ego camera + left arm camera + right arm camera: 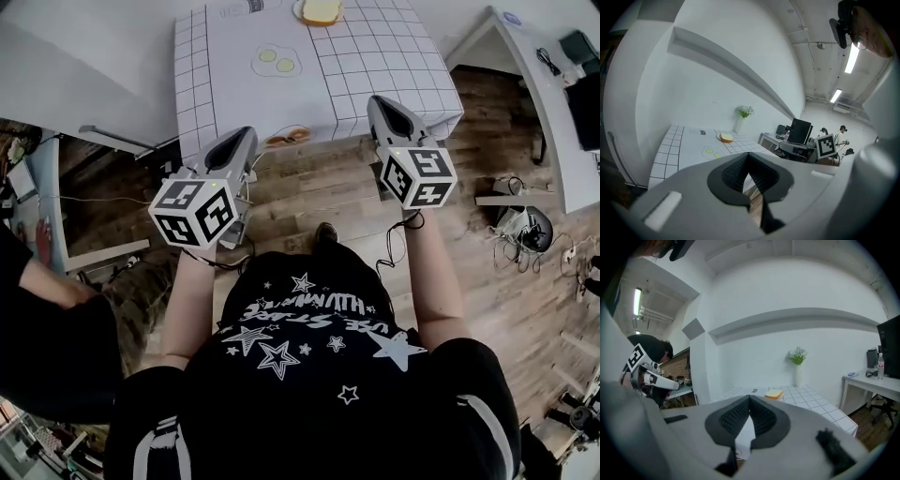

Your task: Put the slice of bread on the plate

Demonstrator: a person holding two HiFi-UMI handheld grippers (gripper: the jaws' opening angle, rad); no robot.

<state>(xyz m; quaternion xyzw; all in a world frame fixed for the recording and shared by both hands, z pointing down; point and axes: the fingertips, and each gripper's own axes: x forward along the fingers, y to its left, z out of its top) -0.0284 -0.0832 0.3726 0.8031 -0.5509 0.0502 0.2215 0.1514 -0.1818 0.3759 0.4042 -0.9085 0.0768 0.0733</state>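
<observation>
Head view: bread beyond right claw

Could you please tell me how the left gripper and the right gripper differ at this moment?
The right gripper reaches farther forward, to the near edge of the table; the left gripper sits farther back. The left gripper sees the slice of bread left of its fingers; the right gripper sees it right of its fingers. Shared: both are shut and empty.
</observation>
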